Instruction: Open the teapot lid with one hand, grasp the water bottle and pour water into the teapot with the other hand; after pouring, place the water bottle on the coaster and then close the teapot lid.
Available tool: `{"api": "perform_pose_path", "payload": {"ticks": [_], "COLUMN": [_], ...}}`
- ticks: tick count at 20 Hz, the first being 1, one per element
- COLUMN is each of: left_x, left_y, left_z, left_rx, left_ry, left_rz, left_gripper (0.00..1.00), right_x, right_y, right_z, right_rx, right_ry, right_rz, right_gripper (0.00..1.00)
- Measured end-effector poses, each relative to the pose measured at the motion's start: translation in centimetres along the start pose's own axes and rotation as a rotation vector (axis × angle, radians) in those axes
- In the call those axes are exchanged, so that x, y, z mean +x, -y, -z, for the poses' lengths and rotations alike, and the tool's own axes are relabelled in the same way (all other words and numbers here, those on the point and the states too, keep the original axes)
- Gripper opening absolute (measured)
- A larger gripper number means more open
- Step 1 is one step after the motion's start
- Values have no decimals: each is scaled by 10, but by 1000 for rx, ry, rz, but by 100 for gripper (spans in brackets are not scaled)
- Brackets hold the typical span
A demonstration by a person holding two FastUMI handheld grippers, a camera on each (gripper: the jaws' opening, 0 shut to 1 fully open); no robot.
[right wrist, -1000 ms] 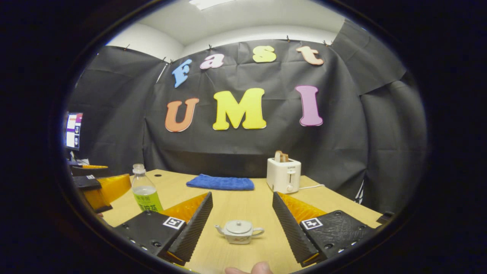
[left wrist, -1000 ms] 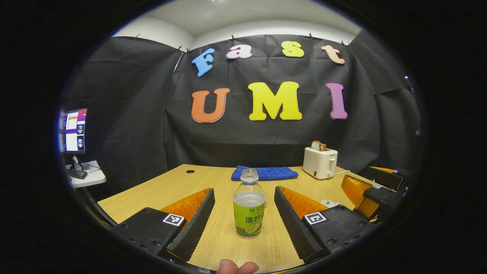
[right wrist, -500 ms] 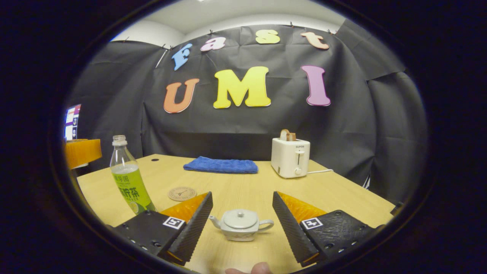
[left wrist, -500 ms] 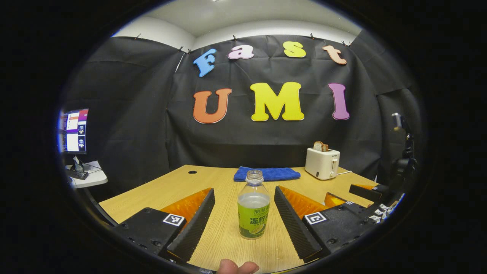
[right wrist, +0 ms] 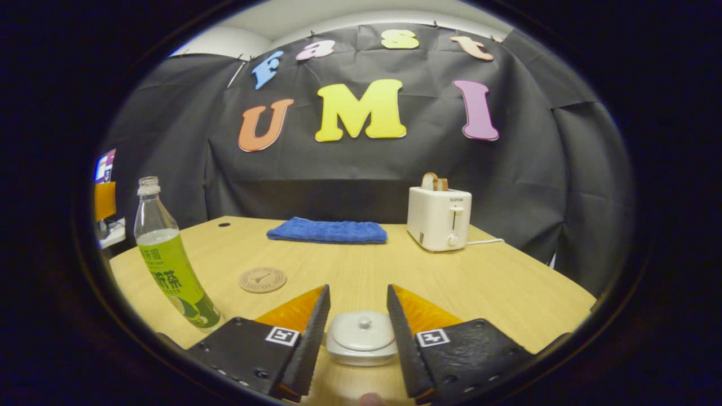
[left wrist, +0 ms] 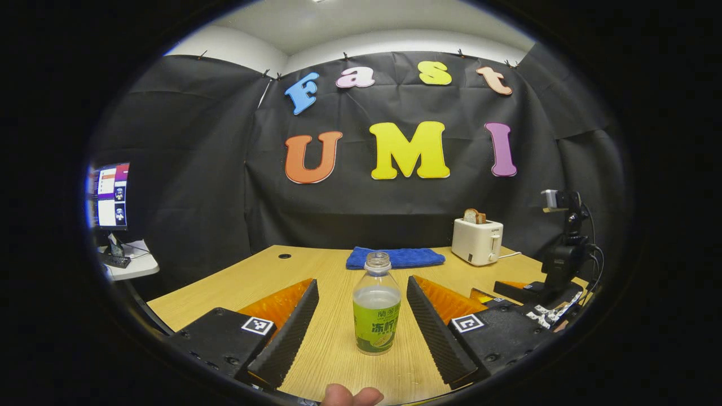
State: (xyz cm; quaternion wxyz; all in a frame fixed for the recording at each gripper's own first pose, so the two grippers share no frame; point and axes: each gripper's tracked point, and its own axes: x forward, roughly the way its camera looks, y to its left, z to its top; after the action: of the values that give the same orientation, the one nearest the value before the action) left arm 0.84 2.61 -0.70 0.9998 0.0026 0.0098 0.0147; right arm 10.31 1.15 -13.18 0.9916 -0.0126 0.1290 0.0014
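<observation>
1. left gripper view: the left gripper [left wrist: 361, 321] has its fingers spread wide and holds nothing. the water bottle [left wrist: 376, 304] stands upright on the wooden table [left wrist: 237, 282] straight ahead, in the gap between the two fingers, touching neither.
2. the bottle is clear plastic with no cap, a green label round its lower body, and liquid up to about the shoulder. it looks fairly light but thin-walled, so a hard squeeze could likely dent it and push liquid out of the open neck. the labelled body, below the liquid line, seems the best place to grip.
3. off to the right of this gripper, the right gripper [left wrist: 516, 293] sits low over the table.
4. right gripper view: the right gripper [right wrist: 354, 332] is partly closed, its fingers flanking the small pale teapot [right wrist: 361, 341] on either side of the lid [right wrist: 361, 334]. whether the fingers already press on it cannot be told.
5. the teapot looks like ceramic: hard, smooth, breakable, and likely slippery under the pads. the lid carries a little round knob [right wrist: 364, 323] at its centre, which is small; taking the lid by its edges may be steadier.
6. ahead and to the left of this gripper lies a round coaster [right wrist: 262, 279], flat on the table, with the water bottle [right wrist: 169, 265] further left.
7. further ahead are a folded blue cloth [right wrist: 328, 231] and, to the right, a white toaster [right wrist: 439, 217] with bread in it.
</observation>
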Motion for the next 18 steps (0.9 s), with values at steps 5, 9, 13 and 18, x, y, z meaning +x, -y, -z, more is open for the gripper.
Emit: {"api": "perform_pose_path", "payload": {"ticks": [5,9,13,18], "left_x": [0,0,3,5], "left_y": [-2,-5,-2,2], "left_z": [1,3,7,12], "left_rx": [-5,-14,-21,-31], "left_ry": [-4,-11,-17,-33], "left_rz": [1,-3,1,12], "left_gripper": [98,98,98,98], "right_x": [-1,7,3,-1], "right_y": [5,4,6,6], "right_z": [4,10,5,-13], "right_rx": [14,16,10,46], "right_ry": [-12,-29,-19,21], "right_rz": [29,25,13,-10], "right_gripper": [32,14,0,0]}}
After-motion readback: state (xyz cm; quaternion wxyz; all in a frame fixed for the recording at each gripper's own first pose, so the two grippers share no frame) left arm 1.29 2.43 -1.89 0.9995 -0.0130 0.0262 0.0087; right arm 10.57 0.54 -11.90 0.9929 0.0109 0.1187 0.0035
